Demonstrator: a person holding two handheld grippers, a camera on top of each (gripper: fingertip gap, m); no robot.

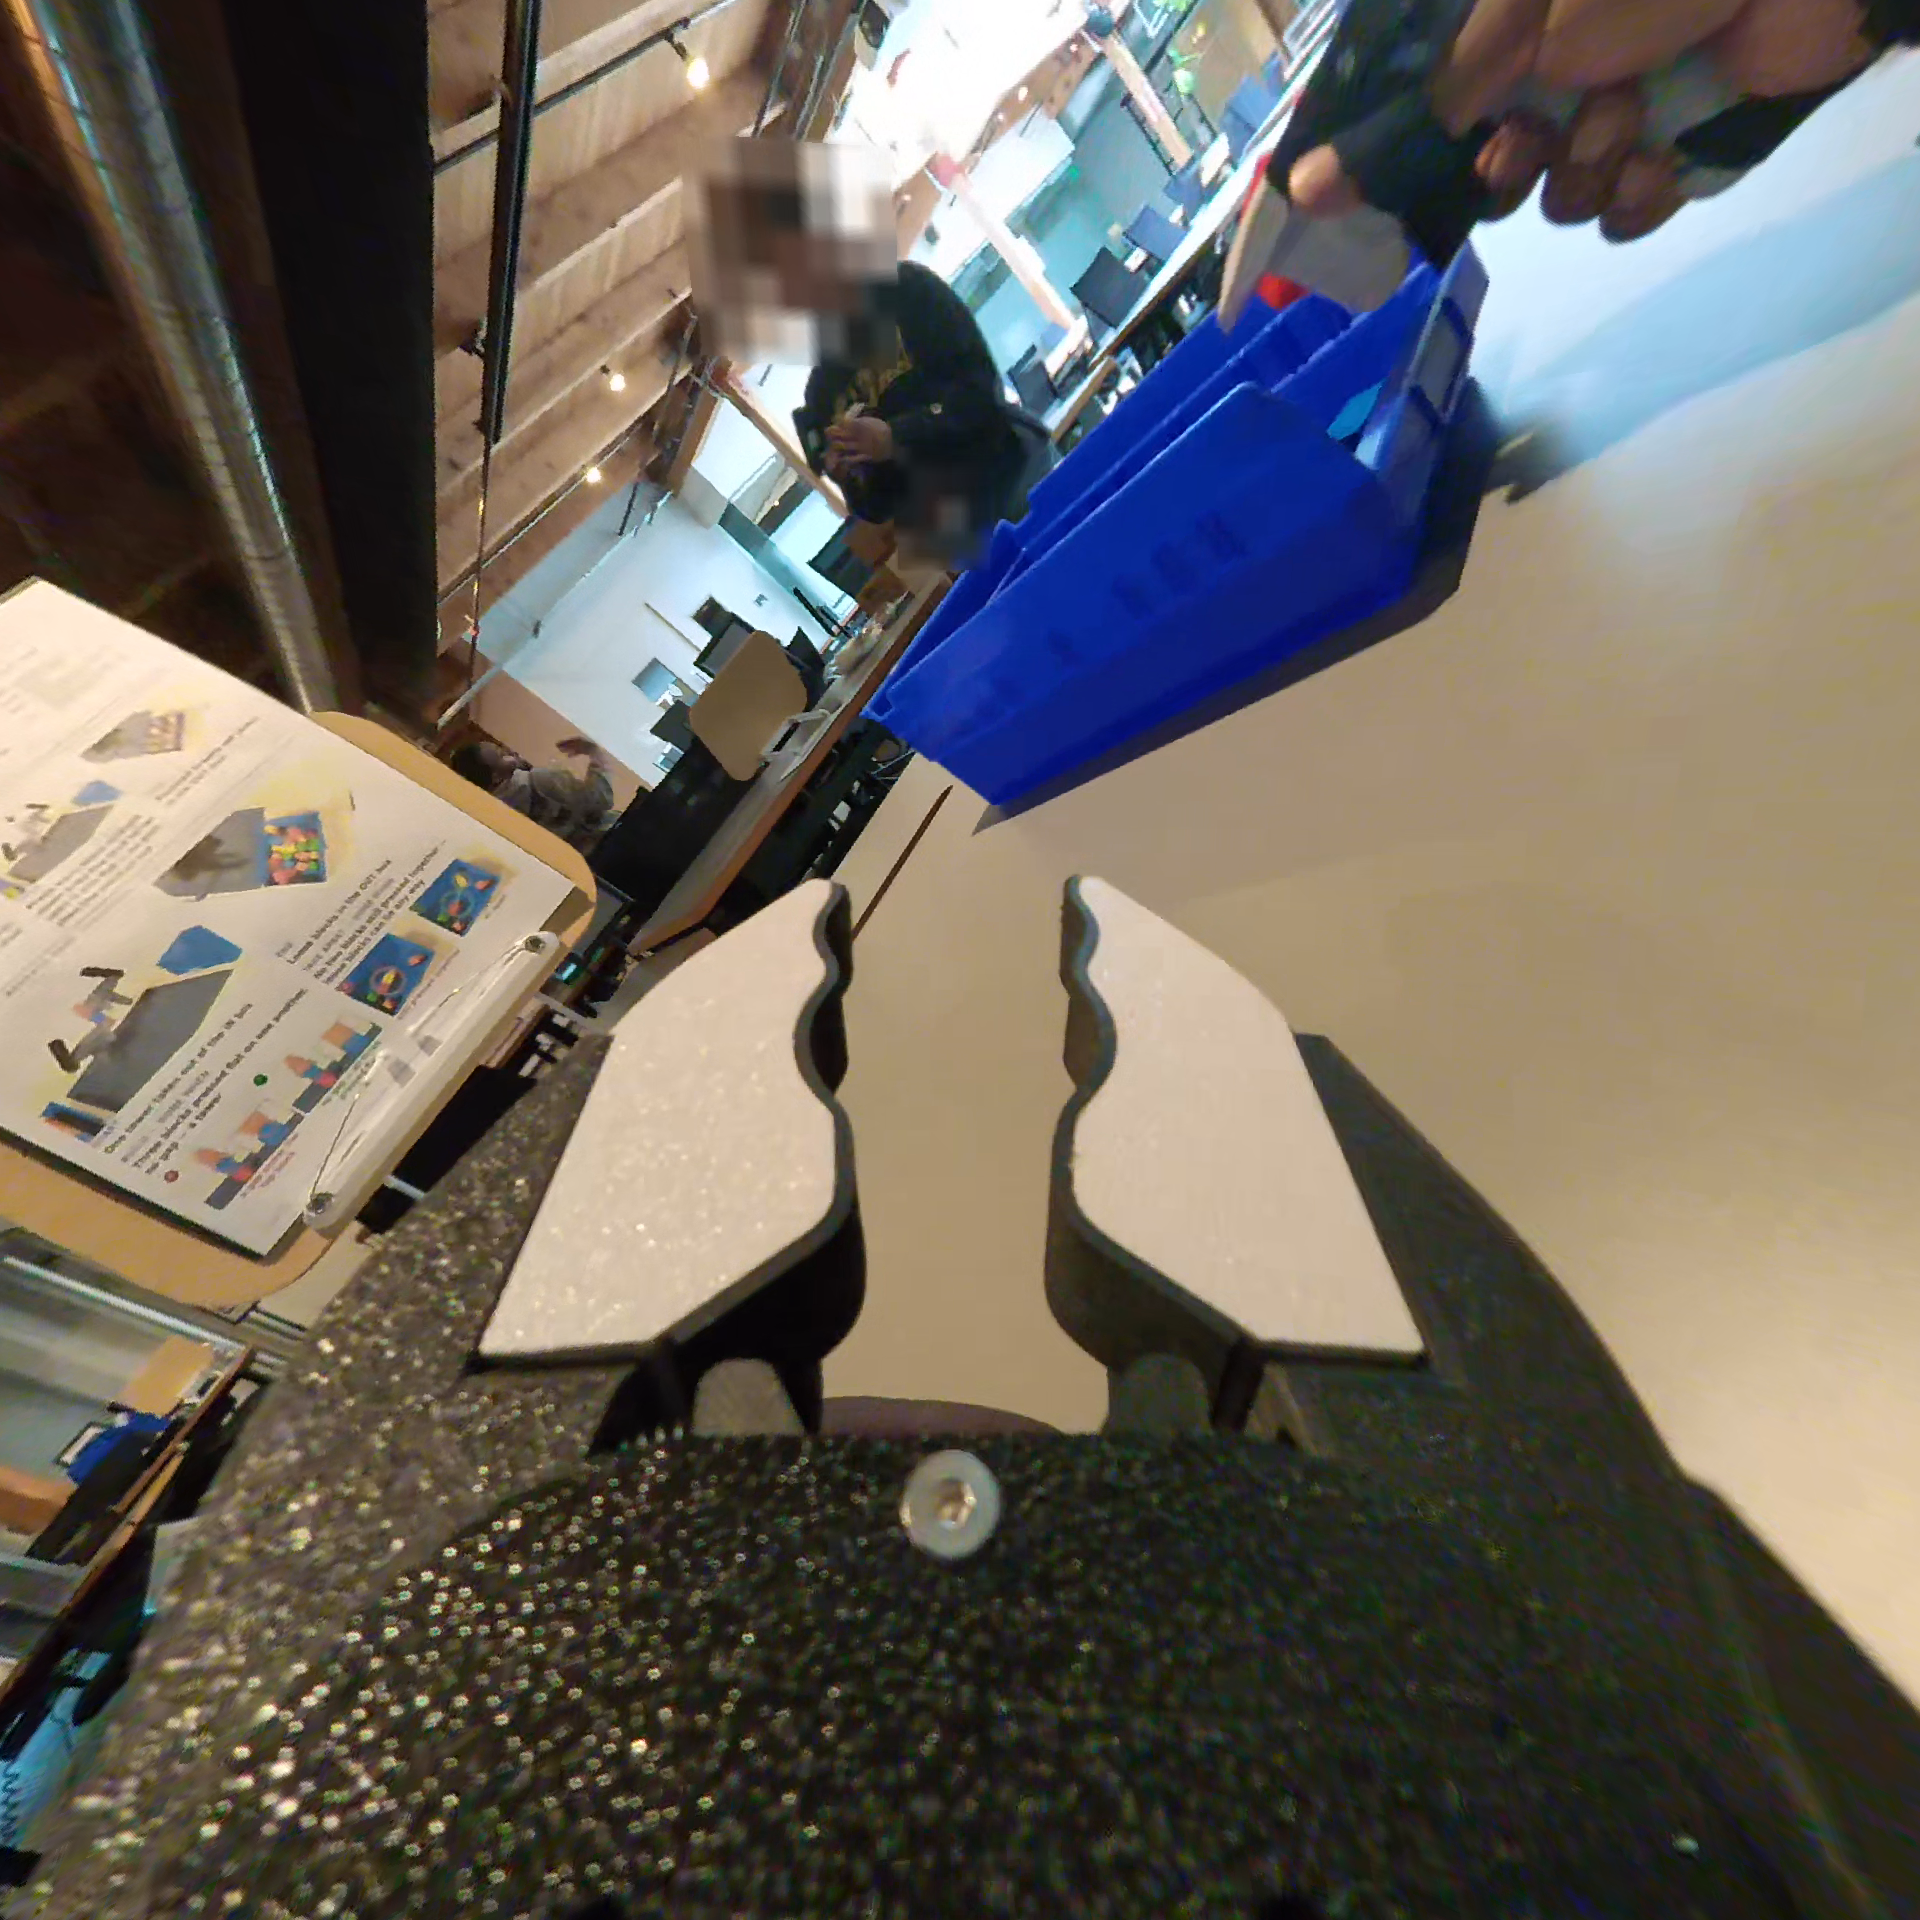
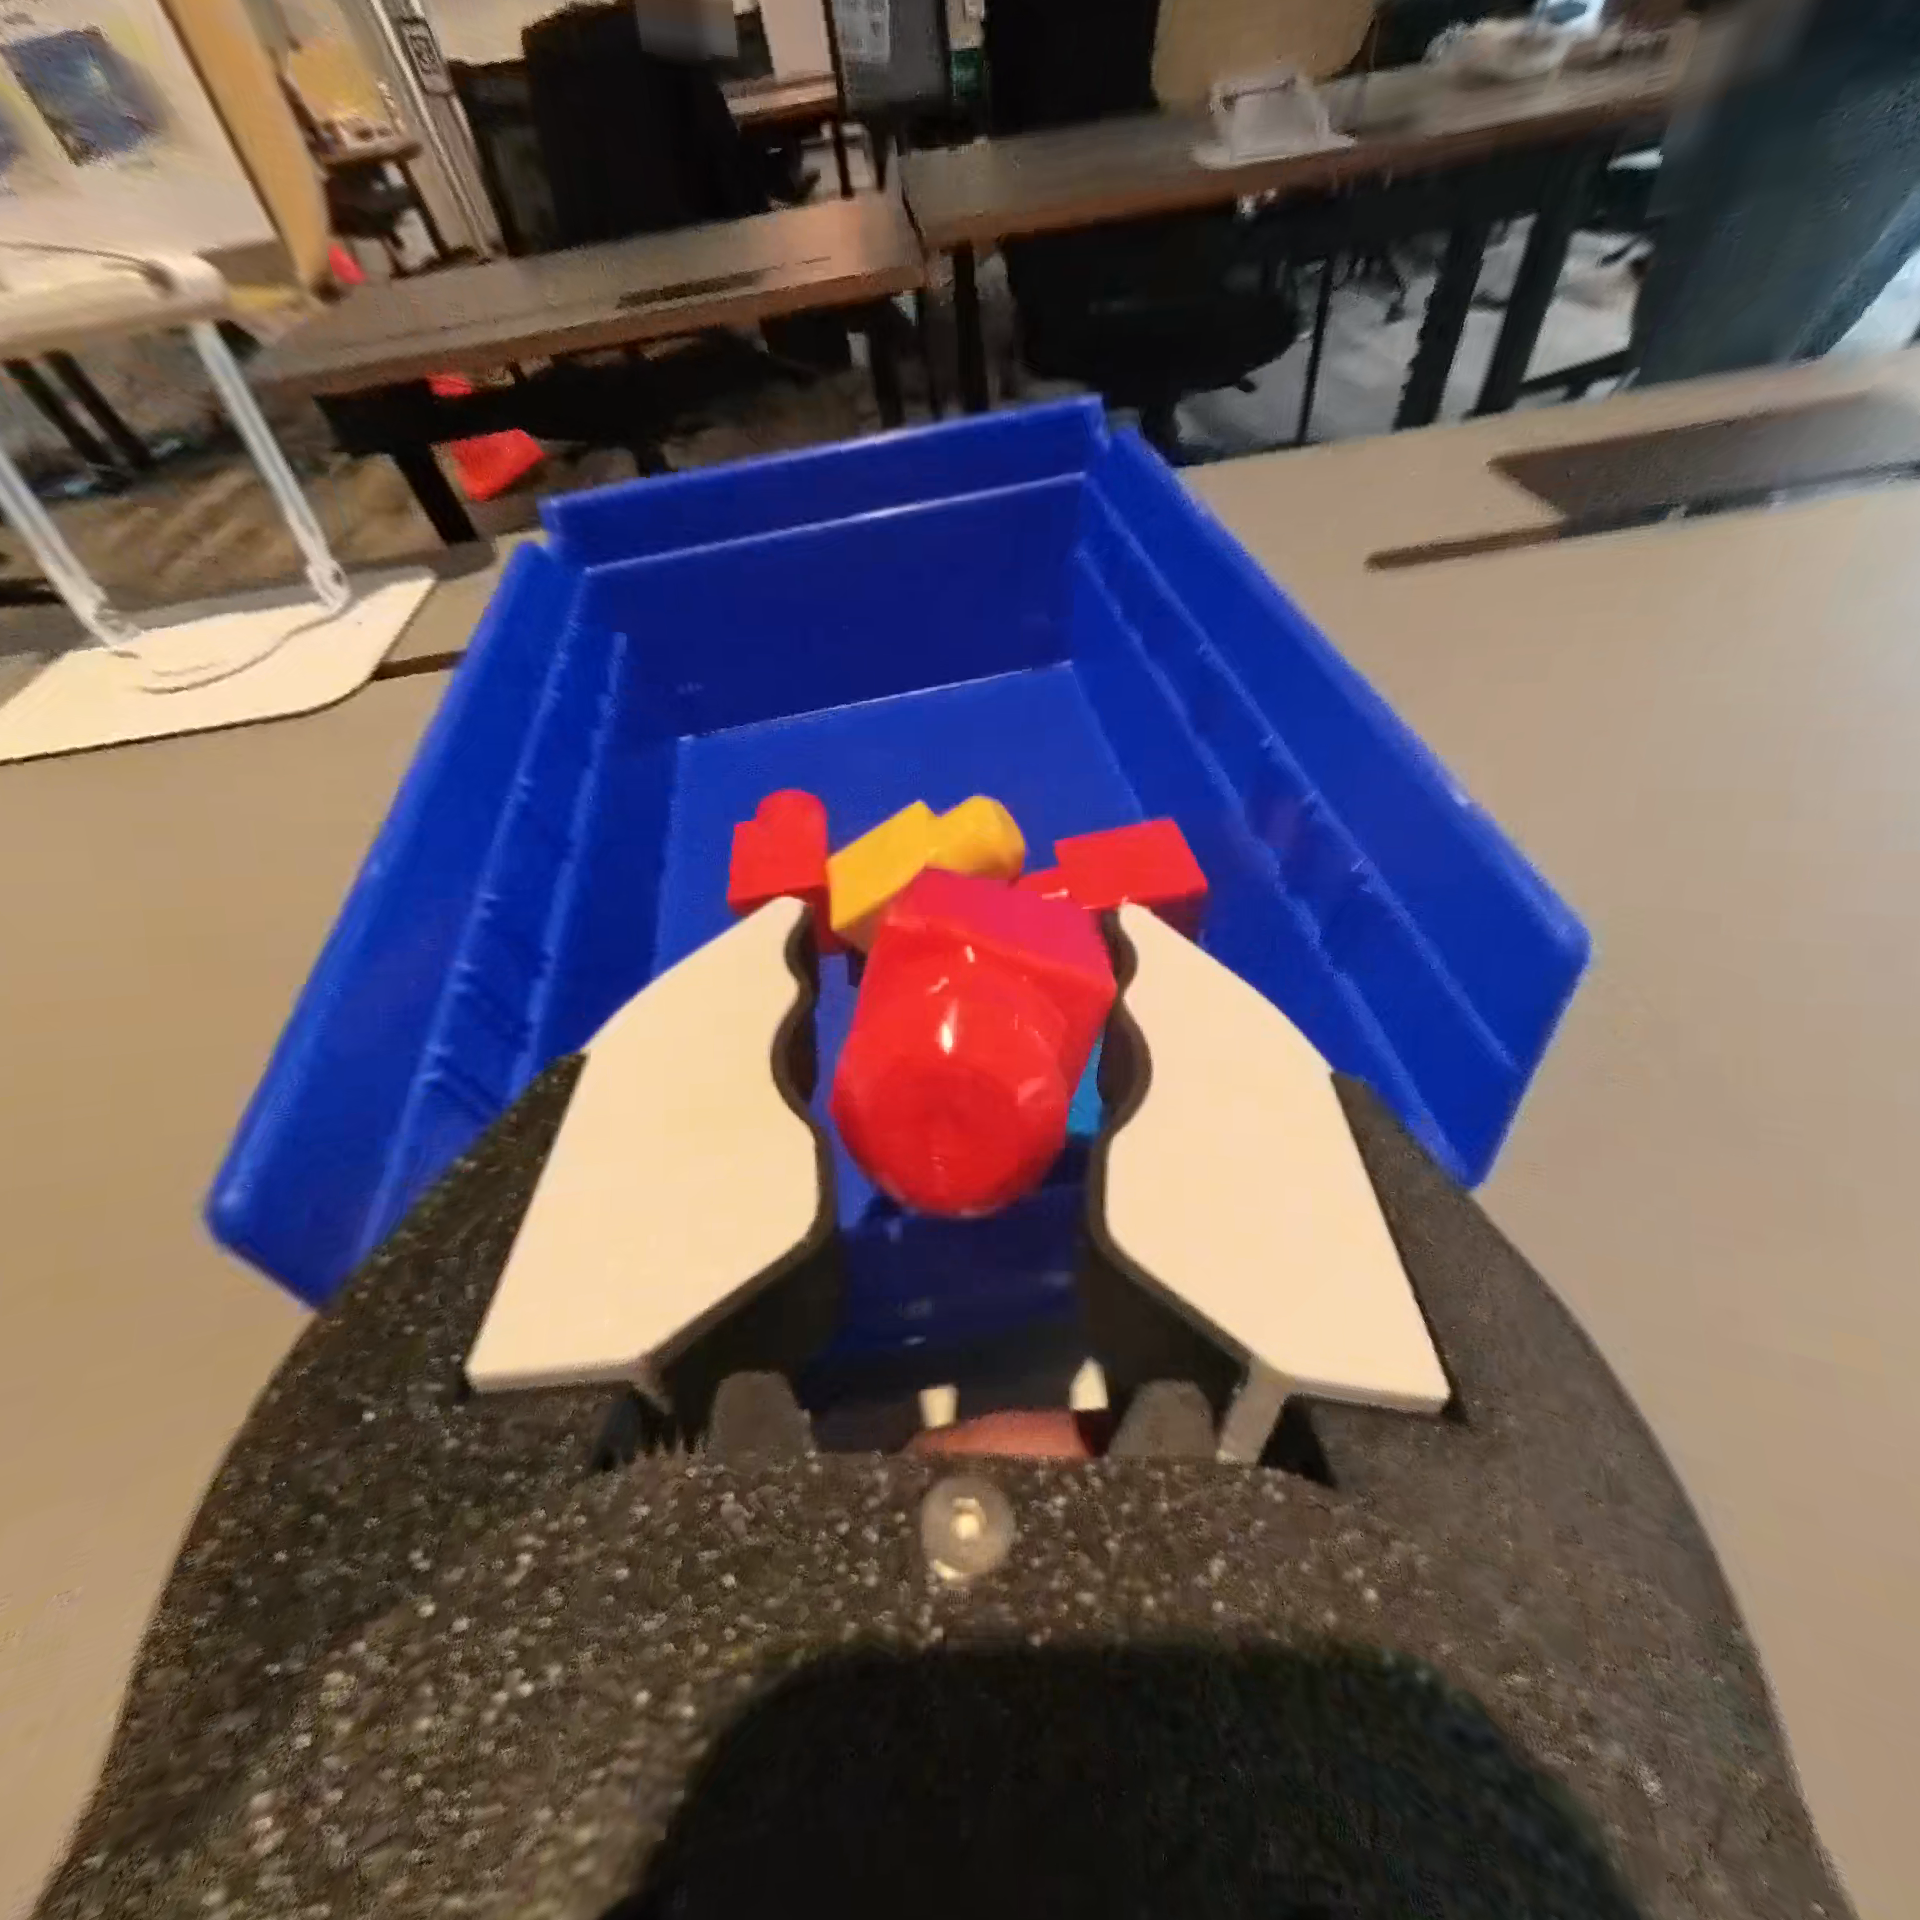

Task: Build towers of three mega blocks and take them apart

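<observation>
My right gripper (image 2: 961,925) hangs over a blue bin (image 2: 499,935) and is shut on a red mega block (image 2: 966,1049). The block is tilted, with its round stud towards the camera. On the bin floor beyond it lie a red block (image 2: 774,857), a yellow block (image 2: 914,852) and another red block (image 2: 1132,857). My left gripper (image 1: 956,914) is open and empty, tilted above the bare tabletop, well short of the bins. The left wrist view shows the right gripper (image 1: 1283,244) in a hand above the far bin.
Two blue bins (image 1: 1164,623) stand side by side on the beige table (image 1: 1507,935). An instruction sheet on a wooden stand (image 1: 260,935) is at the left. A person in dark clothes (image 1: 925,416) stands behind the table. Desks and chairs fill the background. One gripper's finger ends stand about 35 centimeters off the other's.
</observation>
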